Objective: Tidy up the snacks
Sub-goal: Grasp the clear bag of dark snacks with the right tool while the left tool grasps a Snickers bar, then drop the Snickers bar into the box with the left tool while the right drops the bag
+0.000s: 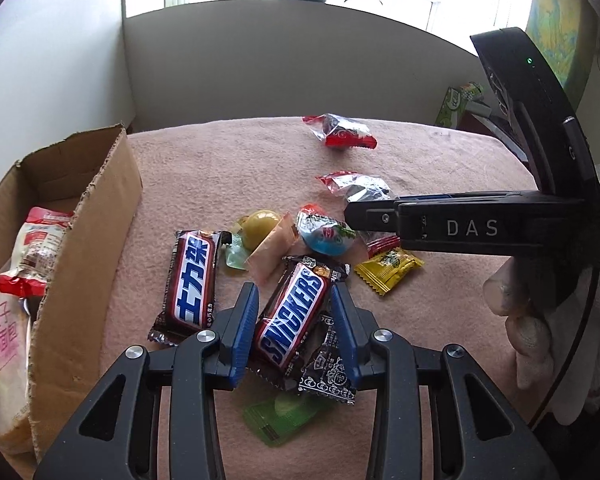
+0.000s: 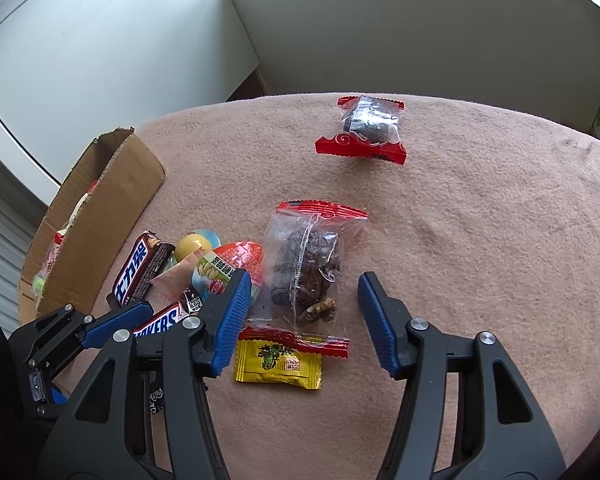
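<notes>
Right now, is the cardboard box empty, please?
No. The box is open-topped and holds at least one bread packet; how full it is cannot be told.

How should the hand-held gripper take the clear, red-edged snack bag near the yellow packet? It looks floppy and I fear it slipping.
Grip the clear snack bag across its bulging middle, from above, pads on its long side edges. The contents bunch there, while the flat red seal ends offer thin film only.
</notes>
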Available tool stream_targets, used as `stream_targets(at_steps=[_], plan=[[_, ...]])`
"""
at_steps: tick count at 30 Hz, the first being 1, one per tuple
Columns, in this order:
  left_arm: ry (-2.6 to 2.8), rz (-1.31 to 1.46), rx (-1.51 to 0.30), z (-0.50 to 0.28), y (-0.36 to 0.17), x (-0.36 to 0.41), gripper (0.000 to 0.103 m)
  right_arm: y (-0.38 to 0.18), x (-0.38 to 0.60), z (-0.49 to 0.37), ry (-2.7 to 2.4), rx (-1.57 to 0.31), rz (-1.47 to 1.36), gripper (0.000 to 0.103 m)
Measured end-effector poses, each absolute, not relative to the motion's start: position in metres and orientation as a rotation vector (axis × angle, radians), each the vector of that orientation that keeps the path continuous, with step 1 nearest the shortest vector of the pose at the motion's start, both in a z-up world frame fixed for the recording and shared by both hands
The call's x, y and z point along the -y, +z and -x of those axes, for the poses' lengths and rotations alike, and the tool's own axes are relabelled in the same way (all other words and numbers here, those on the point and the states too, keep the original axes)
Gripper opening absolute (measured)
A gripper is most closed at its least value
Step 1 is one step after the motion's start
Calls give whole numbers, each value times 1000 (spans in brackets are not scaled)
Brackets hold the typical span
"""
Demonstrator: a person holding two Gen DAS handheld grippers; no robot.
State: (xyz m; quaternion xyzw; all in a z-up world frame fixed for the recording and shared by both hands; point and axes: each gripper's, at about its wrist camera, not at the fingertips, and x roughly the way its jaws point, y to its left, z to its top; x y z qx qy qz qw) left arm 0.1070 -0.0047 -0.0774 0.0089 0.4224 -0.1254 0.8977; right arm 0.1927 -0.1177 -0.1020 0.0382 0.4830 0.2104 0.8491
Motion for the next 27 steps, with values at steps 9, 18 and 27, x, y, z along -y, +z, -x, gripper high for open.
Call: stream_targets(at_steps=[9, 18, 27], plan=[[-219, -60, -876, -107, -82, 10, 33, -104, 104, -188, 421, -1005, -16, 48], [-208, 3, -865, -103, -76, 0, 29, -95, 119, -185, 422, -974, -62, 44], [-222, 23, -841, -93, -67, -2, 28, -83, 128, -178, 424, -945, -80, 41]])
